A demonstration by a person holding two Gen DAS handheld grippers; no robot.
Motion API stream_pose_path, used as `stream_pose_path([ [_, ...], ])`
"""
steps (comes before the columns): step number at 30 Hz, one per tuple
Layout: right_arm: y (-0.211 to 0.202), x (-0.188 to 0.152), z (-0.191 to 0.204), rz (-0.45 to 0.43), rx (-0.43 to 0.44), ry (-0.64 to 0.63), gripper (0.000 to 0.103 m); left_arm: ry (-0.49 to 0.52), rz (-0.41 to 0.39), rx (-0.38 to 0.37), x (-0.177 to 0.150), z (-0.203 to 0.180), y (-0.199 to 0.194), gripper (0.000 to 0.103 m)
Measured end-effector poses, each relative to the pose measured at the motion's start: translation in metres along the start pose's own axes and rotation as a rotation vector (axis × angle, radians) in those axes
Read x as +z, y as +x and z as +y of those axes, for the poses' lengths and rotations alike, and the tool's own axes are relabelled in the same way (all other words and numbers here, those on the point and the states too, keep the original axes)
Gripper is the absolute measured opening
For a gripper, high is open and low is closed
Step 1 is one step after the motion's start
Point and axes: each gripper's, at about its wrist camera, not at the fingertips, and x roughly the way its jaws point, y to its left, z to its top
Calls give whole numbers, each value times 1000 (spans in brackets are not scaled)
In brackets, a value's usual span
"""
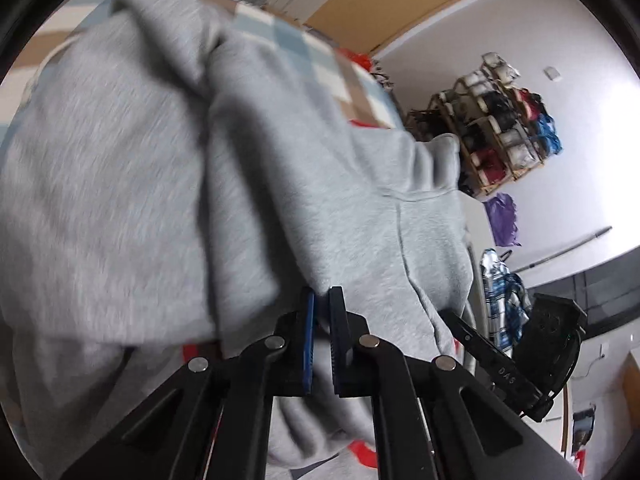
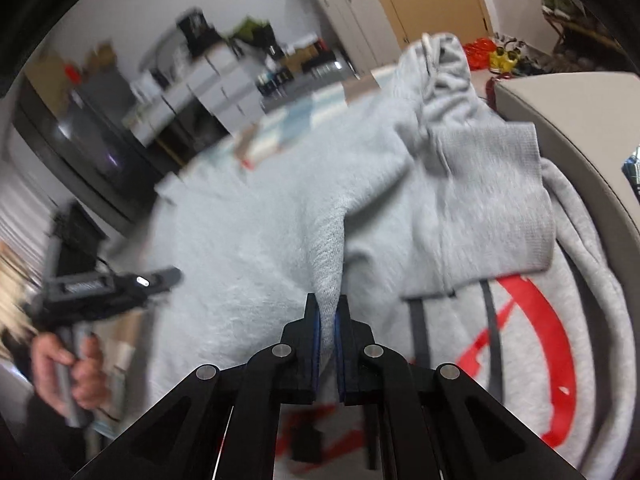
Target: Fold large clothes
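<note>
A large grey sweatshirt point(image 1: 120, 160) with a red print point(image 2: 556, 344) lies bunched on a checked cover. In the left wrist view my left gripper point(image 1: 322, 298) is shut on a fold of its grey cloth, which drapes away from the tips. In the right wrist view my right gripper point(image 2: 327, 304) is shut on a raised ridge of the same sweatshirt point(image 2: 240, 240), pinched between the blue pads. A ribbed hem point(image 2: 504, 200) lies folded over the print. The other gripper point(image 2: 104, 288) shows at the left, held by a hand point(image 2: 76, 368).
The checked blue, white and brown cover point(image 1: 304, 48) lies under the garment. A wooden rack of bundles point(image 1: 500, 120) and a purple bag point(image 1: 502, 220) stand by the white wall. White drawers point(image 2: 216, 80) and a pale padded edge point(image 2: 580, 128) border the area.
</note>
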Motion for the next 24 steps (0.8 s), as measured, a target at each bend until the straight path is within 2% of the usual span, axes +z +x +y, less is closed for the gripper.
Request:
stream_pose_path([
  [2, 5, -2, -1, 32, -61, -20, 9, -5, 17, 40, -3, 2, -2, 2],
  [4, 2, -3, -3, 29, -56, -28, 19, 4, 5, 3, -8, -4, -15, 2],
  [6, -7, -2, -6, 17, -91, -29, 51, 42, -27, -64, -14, -22, -37, 2],
  [7, -15, 0, -8, -19, -89, -18, 53, 63, -38, -91, -16, -30, -44, 2],
  [9, -32, 3, -9, -80, -29, 14, 54, 149, -62, -157, -24, -60, -56, 5],
  [10, -40, 4, -8, -114, 14, 21, 54, 189, -75, -158, -28, -72, -56, 18],
  [11, -43, 4, -6, -133, 37, 18, 59, 220, -77, -137, -31, -80, -51, 29],
  [12, -46, 4, 1, -145, 67, -18, 63, 237, -73, -115, -33, -83, -45, 52],
  [13, -44, 2, 6, -144, 65, -51, 63, 258, -60, -73, -39, -85, -30, 57],
  [14, -40, 0, 12, -136, 53, -80, 64, 260, -42, -46, -42, -81, -20, 57],
  [16, -24, -4, 21, -89, 46, -135, 64, 233, 42, 37, -50, -64, 16, 56],
  [17, -13, -8, 24, -55, 24, -162, 64, 222, 61, 51, -51, -61, 27, 56],
  [19, 9, -12, 25, 13, -19, -186, 64, 225, 12, 26, -56, -55, 26, 55],
  [20, 16, -13, 24, 44, -33, -189, 65, 215, 28, 23, -54, -56, 25, 55],
  [22, 14, -10, 22, 36, -20, -189, 64, 185, 45, 5, -47, -57, 13, 55],
  [24, -1, 0, 17, 9, 16, -141, 66, 182, 3, -6, -37, -56, -10, 55],
])
